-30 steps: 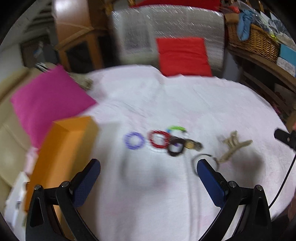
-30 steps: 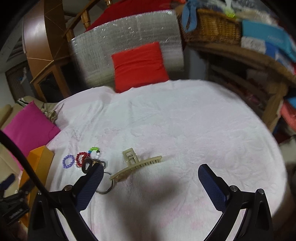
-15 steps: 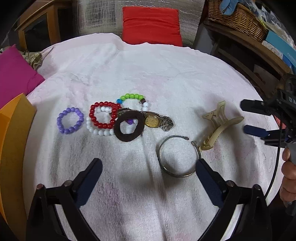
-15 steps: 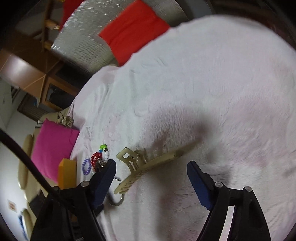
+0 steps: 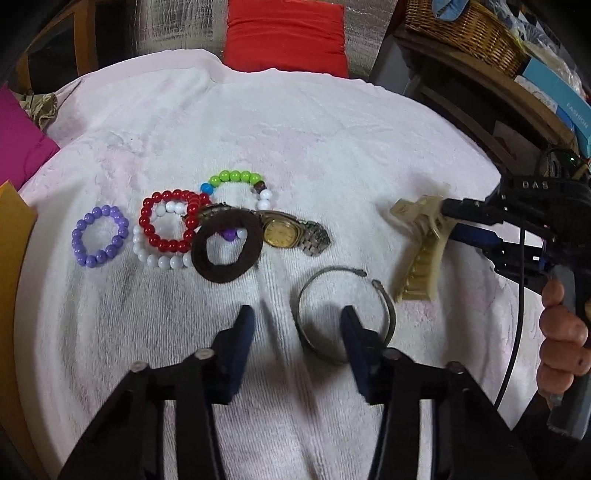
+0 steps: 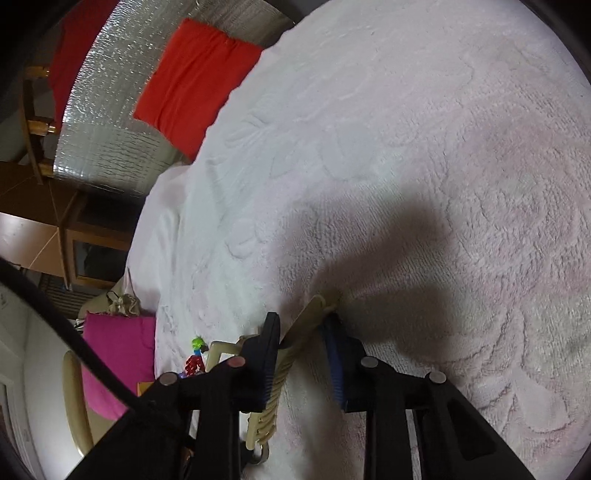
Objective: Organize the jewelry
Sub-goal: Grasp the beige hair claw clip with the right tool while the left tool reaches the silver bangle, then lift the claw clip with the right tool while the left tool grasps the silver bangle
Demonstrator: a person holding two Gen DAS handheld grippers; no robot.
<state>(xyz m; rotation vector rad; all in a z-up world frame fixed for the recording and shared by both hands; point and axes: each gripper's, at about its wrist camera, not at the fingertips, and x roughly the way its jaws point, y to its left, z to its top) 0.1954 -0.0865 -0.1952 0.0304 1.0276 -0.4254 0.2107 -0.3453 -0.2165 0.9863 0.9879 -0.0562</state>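
On the white towel [image 5: 332, 140] lie a purple bead bracelet [image 5: 99, 236], a red bead bracelet [image 5: 170, 225] over a white one, a green-and-white bead bracelet [image 5: 236, 181], a brown hair tie [image 5: 227, 251], a gold watch [image 5: 284, 232], a metal bangle [image 5: 345, 314] and a beige claw hair clip [image 5: 421, 251]. My left gripper [image 5: 297, 328] is partly closed, its right finger inside the bangle, its left finger outside. My right gripper [image 6: 301, 332] has narrowed around the hair clip [image 6: 291, 354]; I cannot tell if it grips.
An orange box [image 5: 11, 258] stands at the left edge, a pink cushion [image 5: 18, 136] behind it. A red cushion [image 5: 284, 33] is at the far side. A wicker basket [image 5: 465, 29] sits on shelves at right.
Both grippers narrowed from wide open. The left one came down over the bangle. The right one moved onto the hair clip.
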